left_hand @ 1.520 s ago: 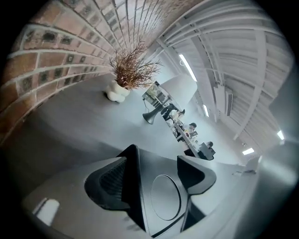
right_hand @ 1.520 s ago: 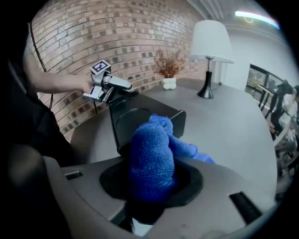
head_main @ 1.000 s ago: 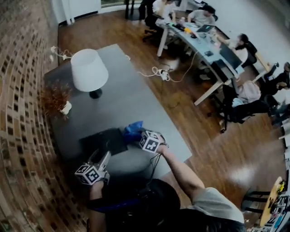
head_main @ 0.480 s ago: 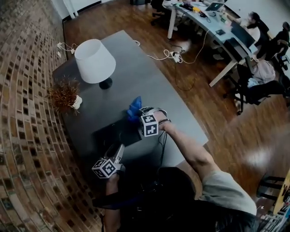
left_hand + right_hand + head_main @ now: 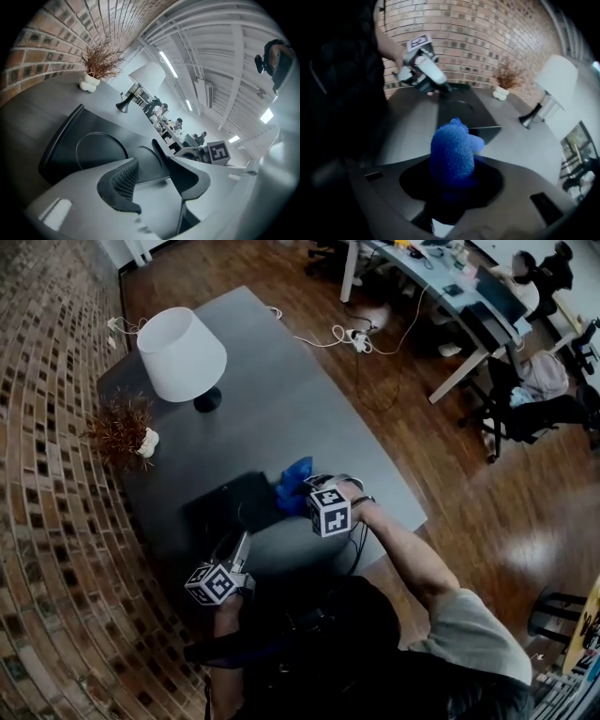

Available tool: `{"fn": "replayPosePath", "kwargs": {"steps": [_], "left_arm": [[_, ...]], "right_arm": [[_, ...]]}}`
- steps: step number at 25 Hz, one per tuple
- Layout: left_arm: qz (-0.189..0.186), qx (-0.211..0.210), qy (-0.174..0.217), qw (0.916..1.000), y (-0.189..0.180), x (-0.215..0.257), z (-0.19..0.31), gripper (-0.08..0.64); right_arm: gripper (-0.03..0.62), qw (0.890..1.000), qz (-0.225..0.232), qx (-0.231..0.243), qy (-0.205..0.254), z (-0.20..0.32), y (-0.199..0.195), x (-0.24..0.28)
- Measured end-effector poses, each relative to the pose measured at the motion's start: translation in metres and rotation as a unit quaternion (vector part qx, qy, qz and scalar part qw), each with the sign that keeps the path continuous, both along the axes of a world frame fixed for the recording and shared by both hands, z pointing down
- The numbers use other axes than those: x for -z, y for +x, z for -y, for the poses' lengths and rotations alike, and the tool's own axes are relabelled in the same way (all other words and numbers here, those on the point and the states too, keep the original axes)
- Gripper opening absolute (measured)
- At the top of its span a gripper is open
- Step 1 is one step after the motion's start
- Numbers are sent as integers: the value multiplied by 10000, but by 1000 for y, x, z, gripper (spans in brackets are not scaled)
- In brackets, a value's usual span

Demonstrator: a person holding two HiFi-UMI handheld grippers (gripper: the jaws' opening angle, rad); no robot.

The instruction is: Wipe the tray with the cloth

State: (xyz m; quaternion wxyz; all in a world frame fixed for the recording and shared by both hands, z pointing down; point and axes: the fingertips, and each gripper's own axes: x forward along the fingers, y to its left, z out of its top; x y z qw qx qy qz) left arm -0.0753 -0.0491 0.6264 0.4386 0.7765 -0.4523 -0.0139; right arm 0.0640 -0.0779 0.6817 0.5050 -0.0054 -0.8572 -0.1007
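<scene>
Left gripper (image 5: 153,163) jaws have just been closing around the near rim of the black tray (image 5: 65,150), with a gap showing. Right gripper (image 5: 451,187) pinches the blue cloth (image 5: 452,147) at the tray's right edge. Recommend clamping the rim firmly before wiping.

Beyond the tray (image 5: 230,507), the counter (image 5: 281,390) lies bare from 12 to 2 o'clock. A lamp (image 5: 182,354) stands at 11 o'clock, a dried plant (image 5: 122,432) at 10, and the brick wall (image 5: 47,474) closes off 9.

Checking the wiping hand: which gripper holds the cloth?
The right gripper, shut on the blue cloth; the left gripper has just been closing its jaws around the tray rim instead.
</scene>
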Motion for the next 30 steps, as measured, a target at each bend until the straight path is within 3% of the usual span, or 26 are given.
{"fn": "replayPosePath", "kwargs": {"steps": [2, 4, 7, 9, 12, 19, 23, 26, 30], "left_arm": [[-27, -7, -44, 10000, 0, -2, 0, 206], [-21, -35, -55, 10000, 1, -2, 0, 206], [-14, -16, -70, 10000, 2, -4, -3, 206], [15, -26, -61, 10000, 2, -5, -5, 206], [82, -11, -22, 10000, 2, -3, -5, 206], [17, 33, 72, 10000, 6, 0, -3, 202], [-51, 18, 40, 10000, 10, 1, -4, 202], [-203, -98, -64, 9997, 13, 3, -10, 202], [-391, -21, -243, 9989, 2, 8, -45, 204]], "right_arm": [[147, 9965, -3, -701, 447, 58, -3, 3], [147, 9908, -102, -1098, 779, 103, -13, 1], [149, 9913, -333, -858, 937, 119, -36, -17], [149, 9930, -477, -509, 956, 106, -41, -29], [149, 9958, -438, -342, 726, 76, -34, -32], [149, 9953, -752, 366, 479, -41, -6, -30], [149, 9935, -680, 912, -46, -98, -4, -24], [149, 9955, -707, 611, -154, -78, 6, -19], [149, 9969, -643, -306, 342, 9, 22, 12]]}}
